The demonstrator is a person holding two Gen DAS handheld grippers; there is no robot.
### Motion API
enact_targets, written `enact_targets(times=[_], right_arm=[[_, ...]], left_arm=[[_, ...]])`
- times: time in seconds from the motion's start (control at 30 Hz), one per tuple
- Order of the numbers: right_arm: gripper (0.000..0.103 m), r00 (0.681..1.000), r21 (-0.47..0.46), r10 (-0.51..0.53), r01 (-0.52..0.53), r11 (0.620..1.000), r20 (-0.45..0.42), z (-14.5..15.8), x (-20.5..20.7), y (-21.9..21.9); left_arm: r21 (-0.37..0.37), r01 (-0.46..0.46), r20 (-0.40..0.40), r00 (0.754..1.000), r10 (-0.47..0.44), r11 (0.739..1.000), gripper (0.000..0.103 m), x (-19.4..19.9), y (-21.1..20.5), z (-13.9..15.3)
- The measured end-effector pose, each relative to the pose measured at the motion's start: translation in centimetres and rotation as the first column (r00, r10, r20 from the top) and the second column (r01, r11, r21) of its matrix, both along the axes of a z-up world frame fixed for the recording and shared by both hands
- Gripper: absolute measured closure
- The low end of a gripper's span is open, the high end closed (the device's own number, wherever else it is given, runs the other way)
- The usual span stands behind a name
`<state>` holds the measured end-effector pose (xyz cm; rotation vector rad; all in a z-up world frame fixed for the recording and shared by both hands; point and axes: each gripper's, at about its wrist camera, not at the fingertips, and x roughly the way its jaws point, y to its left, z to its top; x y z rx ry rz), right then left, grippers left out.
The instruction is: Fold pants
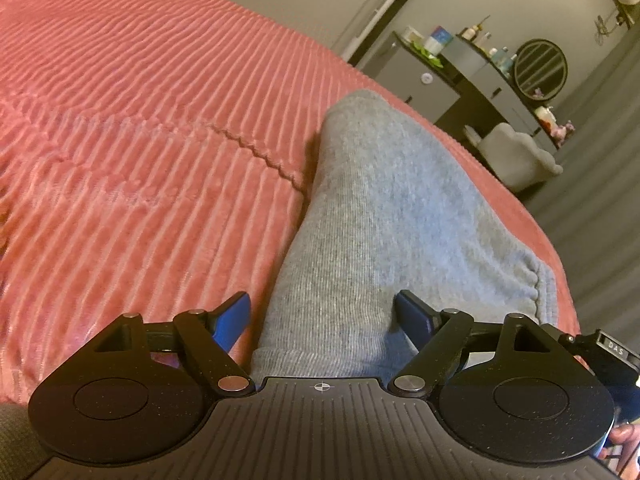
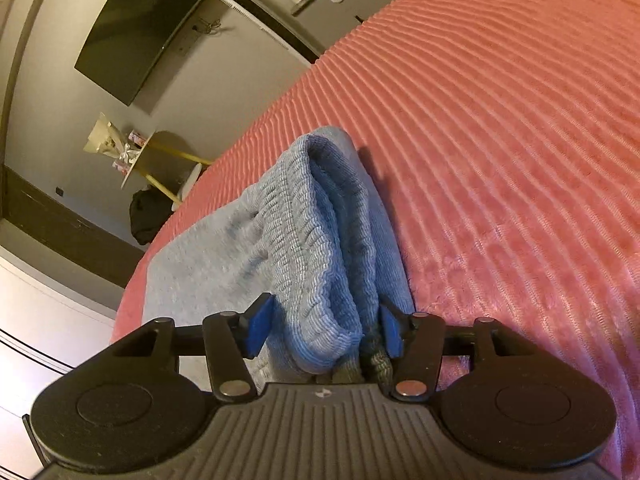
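Observation:
Grey sweatpants (image 1: 372, 216) lie on a pink ribbed bedspread (image 1: 140, 120). In the left wrist view my left gripper (image 1: 322, 320) is open, its blue fingers (image 1: 232, 320) wide apart, with a cuff end of the pants lying between them. In the right wrist view the ribbed elastic waistband (image 2: 320, 240) is bunched up and runs back between the blue fingers (image 2: 258, 328) of my right gripper (image 2: 324, 330), which is open around it. The pants' flat grey fabric (image 2: 192, 280) spreads to the left on the bedspread (image 2: 520, 160).
The bed edge runs near the pants in both views. Beyond it stand a dark dresser with bottles and a round mirror (image 1: 540, 68), a pale chair (image 1: 516, 156), a wall TV (image 2: 136, 28) and a small round table (image 2: 140, 156).

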<state>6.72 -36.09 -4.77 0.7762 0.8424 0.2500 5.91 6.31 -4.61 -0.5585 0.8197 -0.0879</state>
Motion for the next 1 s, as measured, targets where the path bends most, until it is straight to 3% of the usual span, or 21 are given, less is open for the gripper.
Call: enact_targets(times=[0.3, 0.37, 0.4, 0.77, 1.0], right_arm=[[0.040, 0.999, -0.073, -0.026, 0.028, 0.997, 0.022, 0.3, 0.7, 2.5], [0.029, 0.999, -0.103, -0.044, 0.046, 0.994, 0.022, 0.4, 0.6, 2.7], [0.029, 0.999, -0.117, -0.051, 0.053, 0.992, 0.017, 0.3, 0.6, 2.7], [0.019, 0.998, -0.095, -0.049, 0.046, 0.994, -0.029, -0.7, 1.2, 2.6], [0.018, 0.999, -0.058, -0.010, 0.007, 0.998, -0.050, -1.7, 1.7, 2.8]], left_arm=[[0.013, 0.008, -0.002, 1.000, -0.008, 1.000, 0.018, 0.0, 0.2, 0.0], [0.010, 0.010, -0.003, 1.000, -0.010, 1.000, 0.018, 0.0, 0.3, -0.1], [0.011, 0.010, -0.003, 1.000, -0.010, 1.000, 0.018, 0.0, 0.4, -0.1], [0.008, 0.009, -0.004, 1.000, -0.009, 1.000, 0.018, -0.1, 0.3, 0.0], [-0.069, 0.057, 0.025, 0.998, -0.055, 0.996, 0.018, 0.0, 0.9, 0.2]])
